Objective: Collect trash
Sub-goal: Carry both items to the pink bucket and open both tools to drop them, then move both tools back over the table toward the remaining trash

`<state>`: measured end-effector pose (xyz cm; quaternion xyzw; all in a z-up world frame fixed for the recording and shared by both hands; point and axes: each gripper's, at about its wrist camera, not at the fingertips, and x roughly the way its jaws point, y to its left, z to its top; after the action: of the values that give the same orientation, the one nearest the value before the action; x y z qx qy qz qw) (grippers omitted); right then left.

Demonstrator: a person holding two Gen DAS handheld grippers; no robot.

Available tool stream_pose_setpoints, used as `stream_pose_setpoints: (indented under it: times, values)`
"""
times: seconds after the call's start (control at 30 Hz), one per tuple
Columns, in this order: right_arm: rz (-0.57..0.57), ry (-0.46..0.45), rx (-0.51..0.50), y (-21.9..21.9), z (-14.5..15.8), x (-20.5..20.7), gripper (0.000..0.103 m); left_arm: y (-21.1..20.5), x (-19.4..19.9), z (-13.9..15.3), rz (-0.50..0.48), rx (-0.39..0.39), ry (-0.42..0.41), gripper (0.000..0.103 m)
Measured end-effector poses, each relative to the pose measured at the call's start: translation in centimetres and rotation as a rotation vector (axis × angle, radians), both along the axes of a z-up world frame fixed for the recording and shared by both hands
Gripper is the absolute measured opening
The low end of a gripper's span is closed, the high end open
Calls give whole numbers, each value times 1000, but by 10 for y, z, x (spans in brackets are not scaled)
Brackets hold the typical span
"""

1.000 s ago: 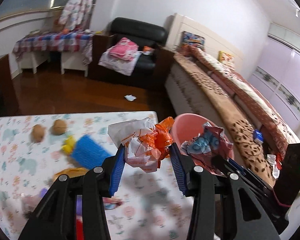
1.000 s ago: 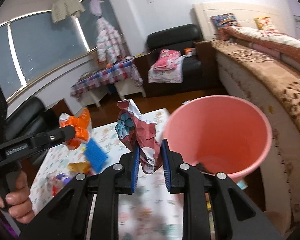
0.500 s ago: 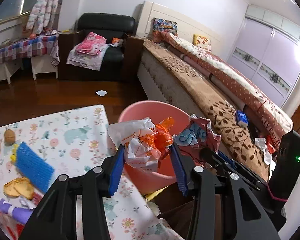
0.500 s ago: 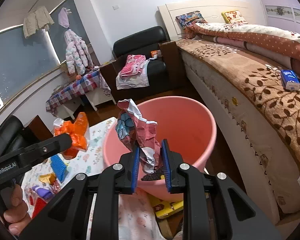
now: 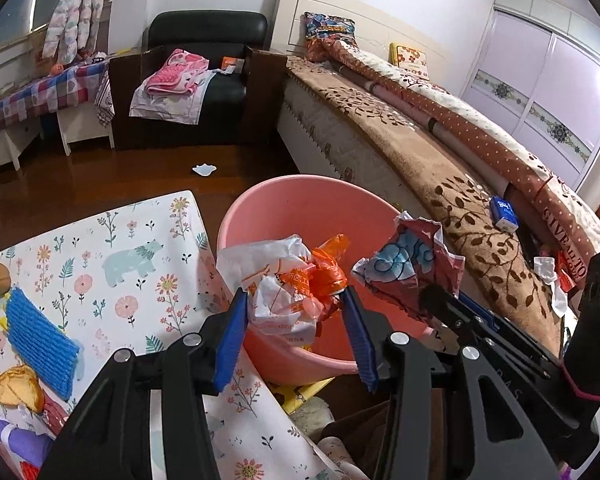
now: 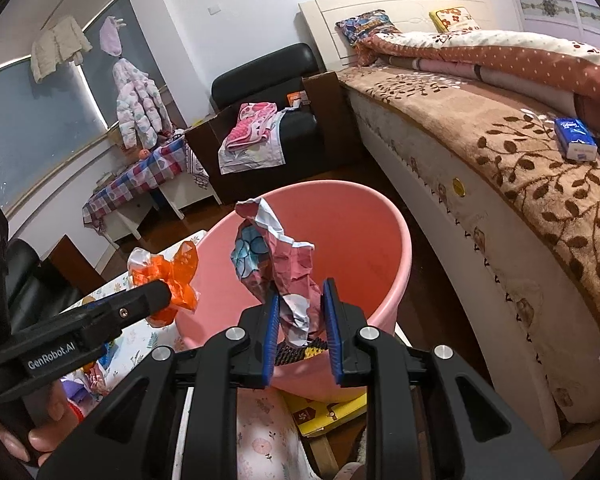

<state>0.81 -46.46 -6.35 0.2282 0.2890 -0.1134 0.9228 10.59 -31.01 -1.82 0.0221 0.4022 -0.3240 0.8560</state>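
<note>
My left gripper (image 5: pixel 294 312) is shut on a crumpled white and orange plastic wrapper (image 5: pixel 288 280) and holds it over the near rim of the pink bucket (image 5: pixel 300 200). My right gripper (image 6: pixel 300 320) is shut on a crumpled red, blue and white wrapper (image 6: pixel 276 264), held over the pink bucket (image 6: pixel 364 240). The left view shows that wrapper (image 5: pixel 408 260) to the right. The right view shows the orange wrapper (image 6: pixel 172 276) to the left.
The floral-cloth table (image 5: pixel 120 264) at left carries a blue knitted cloth (image 5: pixel 40 336), a walnut (image 5: pixel 0 276), a yellow wrapper (image 5: pixel 16 384) and a purple item (image 5: pixel 16 436). A bed (image 6: pixel 520 152) runs along the right. A black armchair (image 5: pixel 204 60) stands behind. A yellow book (image 6: pixel 328 412) lies under the bucket.
Both grippers have moved right from over the table to over the pink bucket, each still holding its wrapper. The bucket looks nearer and lower in both views.
</note>
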Motion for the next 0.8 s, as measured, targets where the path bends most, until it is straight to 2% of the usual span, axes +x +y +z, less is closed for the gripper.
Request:
stream_pose_setpoints:
  times: [0.37,0.47,0.8]
  values:
    - [-1,-6,54,-8,-7,0,24,1,-2,1,-1,-17,1,54]
    - [-2,-13,58,-8,-7,-2,32,4,-3,4,-3,-21,-8,54]
    - [13,-43,7,9,10,-11,33,17,-16,19,3,-45,-31,54]
